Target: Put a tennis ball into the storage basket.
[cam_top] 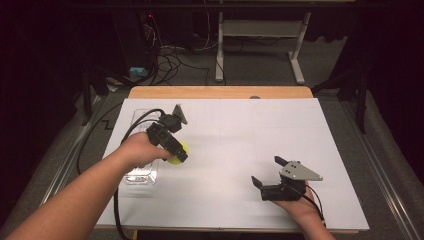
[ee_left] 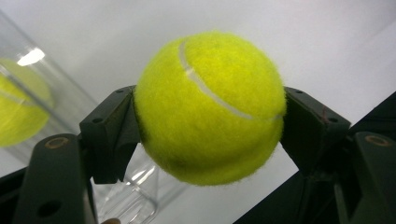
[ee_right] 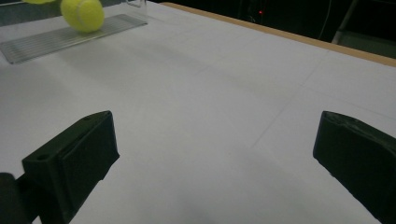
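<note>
A yellow tennis ball (ee_left: 210, 107) sits squeezed between the two black jaws of my left gripper (ee_left: 210, 128). From above, that ball (cam_top: 178, 153) hangs at the left gripper (cam_top: 176, 151), over the right side of a clear plastic tube (cam_top: 141, 172) lying on the white sheet. A second yellow ball (ee_left: 18, 107) shows through the tube wall (ee_left: 60, 98). My right gripper (cam_top: 269, 171) stands open near the front right of the table, with nothing between its jaws. In the right gripper view, the right gripper (ee_right: 215, 154) faces bare sheet, with the held ball (ee_right: 83, 14) far off above the tube (ee_right: 60, 37).
The white sheet (cam_top: 250, 125) covers the table, and a wooden strip (cam_top: 220, 92) shows at the far edge. Black cables trail from the left gripper off the table's left side. Beyond the table are a desk frame (cam_top: 260, 45) and floor cables.
</note>
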